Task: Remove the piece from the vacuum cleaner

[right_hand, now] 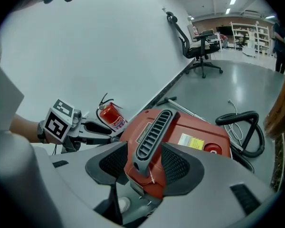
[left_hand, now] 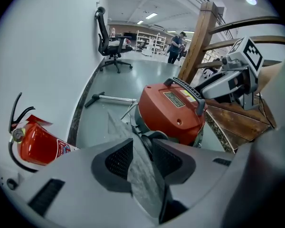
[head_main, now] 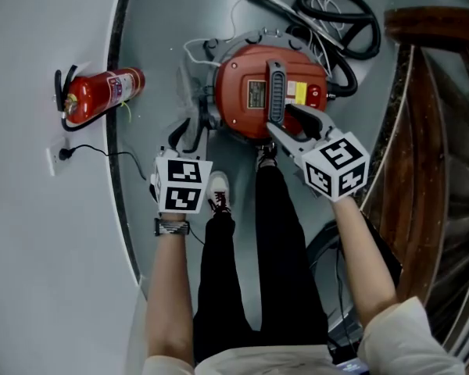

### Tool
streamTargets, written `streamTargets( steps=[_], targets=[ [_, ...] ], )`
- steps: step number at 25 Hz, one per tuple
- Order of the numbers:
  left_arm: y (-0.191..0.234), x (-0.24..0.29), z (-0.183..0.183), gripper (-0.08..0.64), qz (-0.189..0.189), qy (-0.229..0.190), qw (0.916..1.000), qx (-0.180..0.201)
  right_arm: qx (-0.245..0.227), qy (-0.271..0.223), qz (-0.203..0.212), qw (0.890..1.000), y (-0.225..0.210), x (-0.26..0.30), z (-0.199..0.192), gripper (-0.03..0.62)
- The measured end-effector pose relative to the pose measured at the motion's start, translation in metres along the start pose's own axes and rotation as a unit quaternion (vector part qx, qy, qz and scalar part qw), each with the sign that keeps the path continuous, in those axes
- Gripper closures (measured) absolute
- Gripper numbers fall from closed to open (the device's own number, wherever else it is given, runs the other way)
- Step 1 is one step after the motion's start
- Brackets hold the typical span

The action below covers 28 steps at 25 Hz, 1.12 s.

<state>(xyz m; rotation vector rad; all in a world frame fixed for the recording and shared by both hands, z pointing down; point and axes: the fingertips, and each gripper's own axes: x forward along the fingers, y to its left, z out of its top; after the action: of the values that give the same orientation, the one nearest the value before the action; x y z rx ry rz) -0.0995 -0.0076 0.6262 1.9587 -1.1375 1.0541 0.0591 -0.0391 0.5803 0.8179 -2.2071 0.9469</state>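
Open-plan office (swivel chair (left_hand: 109,42), shelving (left_hand: 148,42) beyond).

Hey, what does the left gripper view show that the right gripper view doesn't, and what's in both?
Only the left gripper view shows the right gripper from outside, reaching over the top of the vacuum cleaner. Only the right gripper view shows the left gripper, the black hose on the floor, and its own jaws standing open on either side of the handle. Both show the vacuum cleaner, the fire extinguisher by the wall and the office chair.
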Motion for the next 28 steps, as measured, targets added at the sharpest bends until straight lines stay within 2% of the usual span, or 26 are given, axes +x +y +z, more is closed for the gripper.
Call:
streamTargets(
  steps=[11,14,18,21,28],
  targets=[
    [-0.004,0.021,-0.01,0.44,0.032,0.015,0.9991,-0.025,-0.013,0.007,0.008,1.0,0.004,0.019,-0.014,0.374],
    [-0.005,0.026,-0.014,0.454,0.036,0.016,0.9992,-0.01,-0.026,0.004,0.01,1.0,0.005,0.021,-0.017,0.374],
    [-0.005,0.028,-0.015,0.468,0.034,0.02,0.9992,0.012,-0.013,0.002,0.013,1.0,0.004,0.025,-0.02,0.376],
    [-0.001,0.026,-0.016,0.503,0.043,0.02,0.9986,0.025,-0.019,0.005,0.005,1.0,0.003,0.026,-0.02,0.382],
    [0.004,0.025,-0.016,0.528,0.064,0.007,0.9979,-0.009,-0.023,0.001,0.007,1.0,0.002,0.026,-0.02,0.39]
  ],
)
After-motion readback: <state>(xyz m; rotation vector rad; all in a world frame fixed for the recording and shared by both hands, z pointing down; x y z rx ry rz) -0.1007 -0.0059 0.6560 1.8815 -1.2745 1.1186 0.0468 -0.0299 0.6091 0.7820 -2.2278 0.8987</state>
